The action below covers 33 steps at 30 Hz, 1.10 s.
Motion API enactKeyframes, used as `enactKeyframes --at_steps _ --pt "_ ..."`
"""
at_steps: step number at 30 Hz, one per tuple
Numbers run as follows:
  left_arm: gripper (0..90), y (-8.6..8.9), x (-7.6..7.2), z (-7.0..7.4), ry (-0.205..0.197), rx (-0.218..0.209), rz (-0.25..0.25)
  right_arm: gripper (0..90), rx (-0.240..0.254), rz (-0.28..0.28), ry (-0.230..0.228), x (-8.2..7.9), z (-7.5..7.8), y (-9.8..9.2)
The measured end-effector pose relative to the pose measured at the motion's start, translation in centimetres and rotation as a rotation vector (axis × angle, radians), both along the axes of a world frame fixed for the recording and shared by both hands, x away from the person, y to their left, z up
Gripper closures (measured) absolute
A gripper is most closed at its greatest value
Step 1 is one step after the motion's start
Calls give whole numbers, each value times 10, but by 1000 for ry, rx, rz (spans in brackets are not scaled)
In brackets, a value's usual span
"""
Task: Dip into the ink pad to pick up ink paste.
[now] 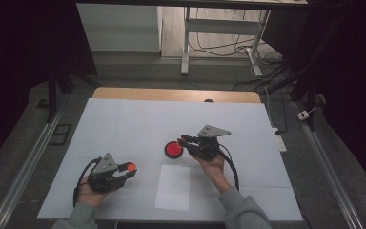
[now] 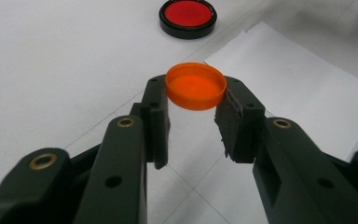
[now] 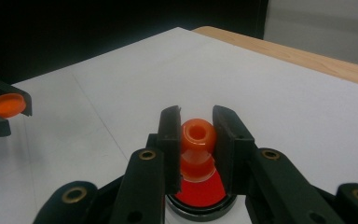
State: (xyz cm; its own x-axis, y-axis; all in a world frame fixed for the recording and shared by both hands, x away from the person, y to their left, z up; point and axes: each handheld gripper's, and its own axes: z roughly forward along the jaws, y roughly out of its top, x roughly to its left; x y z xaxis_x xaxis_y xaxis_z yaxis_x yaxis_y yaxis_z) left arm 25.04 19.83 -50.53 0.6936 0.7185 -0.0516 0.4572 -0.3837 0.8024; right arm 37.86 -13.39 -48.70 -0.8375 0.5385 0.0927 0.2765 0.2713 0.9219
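Note:
My left gripper (image 1: 130, 169) is at the front left of the table, shut on a small orange cap (image 1: 131, 167). In the left gripper view the cap (image 2: 196, 86) sits hollow side up between the jaw tips of that gripper (image 2: 196, 89). My right gripper (image 1: 184, 140) is mid-table, pointing left, shut on a small orange bottle (image 3: 197, 139) with an open mouth. The bottle hangs over a black round dish with a red inside (image 1: 173, 150), also seen below the right gripper's (image 3: 198, 122) jaws as the dish (image 3: 200, 195).
A white sheet of paper (image 1: 173, 187) lies on the white table cover (image 1: 133, 124) between the two hands, toward the front edge. A wooden table edge (image 1: 171, 94) runs along the far side. Desk legs and cables (image 1: 219, 47) stand on the floor beyond.

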Motion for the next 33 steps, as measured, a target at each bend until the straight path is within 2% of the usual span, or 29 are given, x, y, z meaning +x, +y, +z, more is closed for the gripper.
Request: enactKeyframes --at_steps 33 --pt "651 2 1 0 4 1 0 726 0 25 -15 -20 7 -10"
